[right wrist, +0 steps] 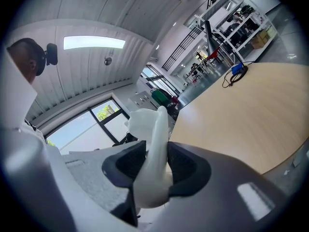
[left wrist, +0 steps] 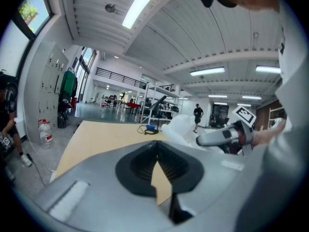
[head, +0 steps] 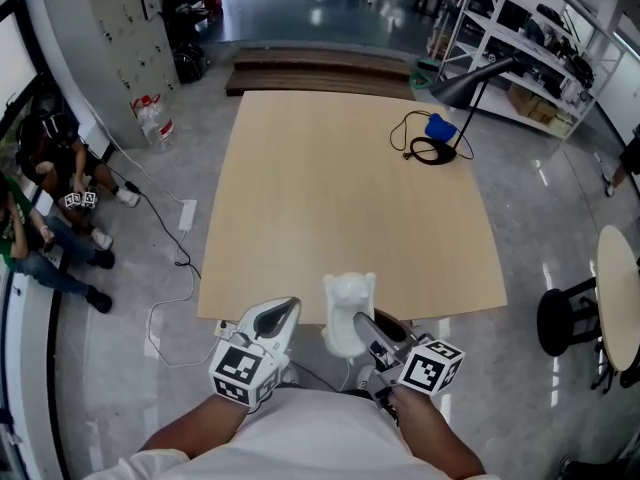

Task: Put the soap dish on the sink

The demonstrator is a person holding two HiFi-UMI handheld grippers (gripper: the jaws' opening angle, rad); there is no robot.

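Note:
A white soap dish (head: 348, 313) is held on edge just above the near edge of the wooden table (head: 340, 188). My right gripper (head: 365, 326) is shut on it. In the right gripper view the dish (right wrist: 152, 144) stands up between the two dark pads (right wrist: 186, 166), which press on both of its sides. My left gripper (head: 280, 313) hangs beside it on the left, shut with nothing in it. In the left gripper view its tips (left wrist: 157, 146) meet over the tabletop (left wrist: 96, 134), with the dish (left wrist: 181, 129) and the right gripper (left wrist: 222, 137) off to the right.
A black desk lamp (head: 470, 83) with a coiled cable and a blue object (head: 438, 128) stands at the table's far right. People sit on the floor at left (head: 50, 208). A black stool (head: 570, 318) and a round table (head: 620, 298) stand at right, and shelves (head: 530, 48) stand behind.

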